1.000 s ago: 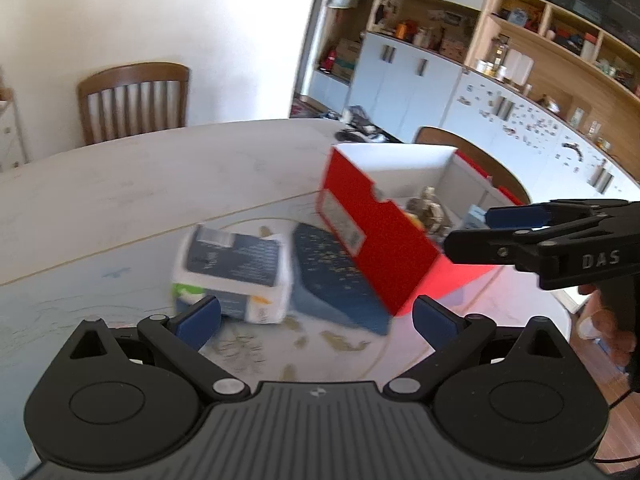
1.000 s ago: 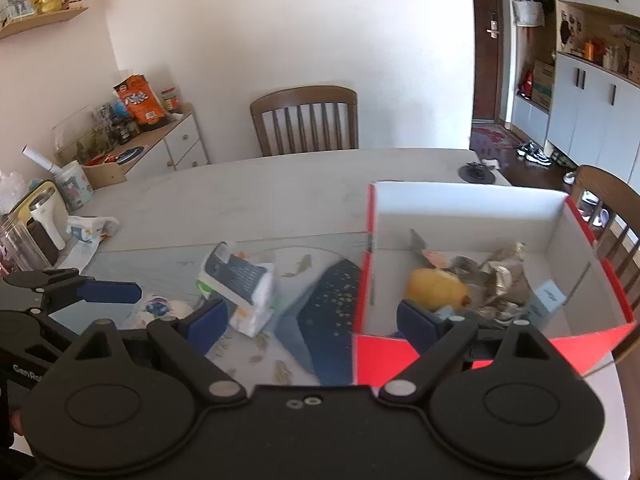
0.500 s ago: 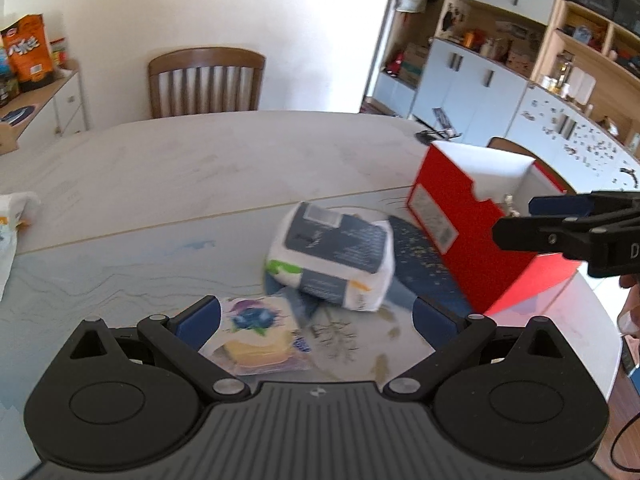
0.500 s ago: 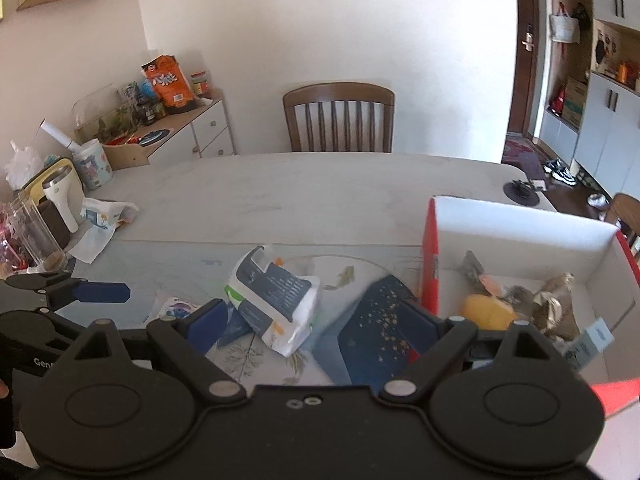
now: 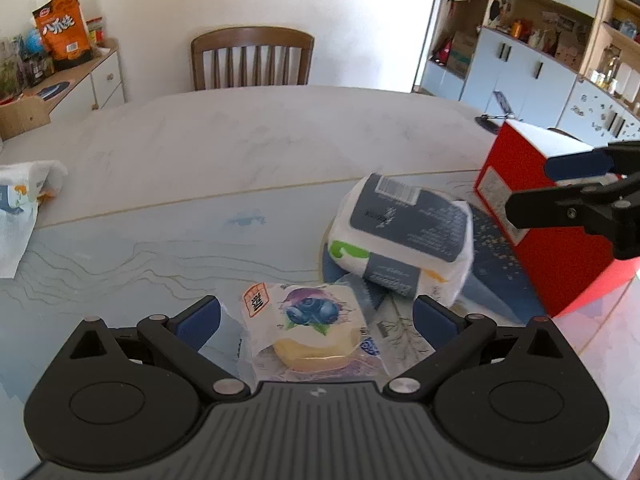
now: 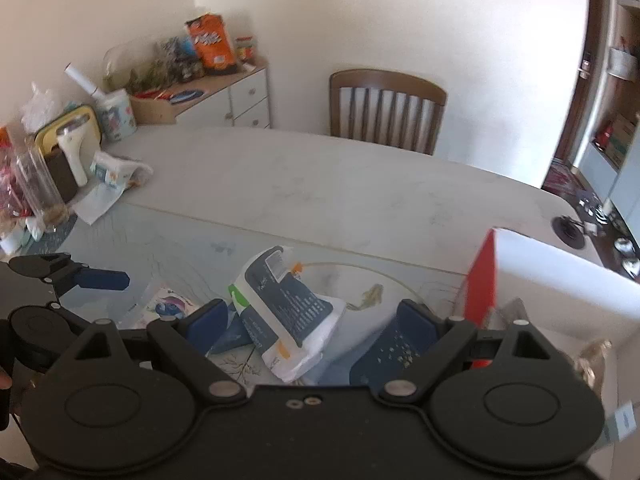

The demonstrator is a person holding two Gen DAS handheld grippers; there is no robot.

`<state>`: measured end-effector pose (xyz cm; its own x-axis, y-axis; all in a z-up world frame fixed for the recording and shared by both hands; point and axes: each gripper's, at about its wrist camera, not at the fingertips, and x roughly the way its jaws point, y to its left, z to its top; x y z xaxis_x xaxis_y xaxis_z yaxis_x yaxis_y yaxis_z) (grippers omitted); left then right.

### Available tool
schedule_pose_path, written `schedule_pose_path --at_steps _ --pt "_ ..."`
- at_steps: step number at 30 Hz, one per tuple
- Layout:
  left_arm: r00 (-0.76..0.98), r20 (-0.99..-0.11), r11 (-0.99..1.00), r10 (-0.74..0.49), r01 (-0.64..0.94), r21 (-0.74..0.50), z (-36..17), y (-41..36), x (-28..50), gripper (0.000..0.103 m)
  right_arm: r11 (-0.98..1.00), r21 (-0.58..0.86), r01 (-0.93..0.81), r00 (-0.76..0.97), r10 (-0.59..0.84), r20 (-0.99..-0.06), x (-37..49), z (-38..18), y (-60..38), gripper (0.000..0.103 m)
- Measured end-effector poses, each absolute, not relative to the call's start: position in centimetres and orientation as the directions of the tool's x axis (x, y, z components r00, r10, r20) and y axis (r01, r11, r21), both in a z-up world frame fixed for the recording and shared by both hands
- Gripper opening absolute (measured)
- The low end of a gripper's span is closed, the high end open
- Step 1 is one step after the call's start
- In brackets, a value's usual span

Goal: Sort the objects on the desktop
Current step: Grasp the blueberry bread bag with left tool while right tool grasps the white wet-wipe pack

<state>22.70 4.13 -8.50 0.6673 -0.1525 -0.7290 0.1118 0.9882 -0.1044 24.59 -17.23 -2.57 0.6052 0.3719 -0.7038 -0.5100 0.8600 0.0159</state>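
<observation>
Between the left gripper's (image 5: 316,316) spread jaws lies the blueberry snack packet (image 5: 308,330).

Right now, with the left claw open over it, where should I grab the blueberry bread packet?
Grip the blueberry bread packet across its plump middle, coming straight down with the left claw. It lies flat between the open fingers; its thin film edges would probably slip.

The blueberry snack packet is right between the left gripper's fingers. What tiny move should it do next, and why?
Probably ease the left gripper a little forward and down, then close on the snack packet. Its jaws are open, with one finger on each side of the packet, which lies flat on the table and is not yet gripped. The red box waits to the right.
</observation>
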Motion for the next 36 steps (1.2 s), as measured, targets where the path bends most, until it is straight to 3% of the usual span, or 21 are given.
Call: schedule_pose_path --at_steps 22,29,36 --pt "0.632 -0.767 0.994 -0.113 0.076 -0.084 -12.0 4.2 24.0 0.103 0.758 -0.023 -0.651 0.474 0.383 -0.793 29.8 -7.9 -12.3 0.087" --pt "0.630 -0.765 0.991 -0.133 0.099 -0.090 -12.3 4.1 24.0 0.103 0.743 -0.031 -0.669 0.447 0.368 -0.815 30.6 -9.4 -11.4 0.083" --pt "0.641 -0.756 0.990 -0.137 0.113 -0.083 -12.5 4.0 23.9 0.102 0.738 -0.025 -0.675 0.422 0.357 -0.833 31.0 -10.3 -11.1 0.071"
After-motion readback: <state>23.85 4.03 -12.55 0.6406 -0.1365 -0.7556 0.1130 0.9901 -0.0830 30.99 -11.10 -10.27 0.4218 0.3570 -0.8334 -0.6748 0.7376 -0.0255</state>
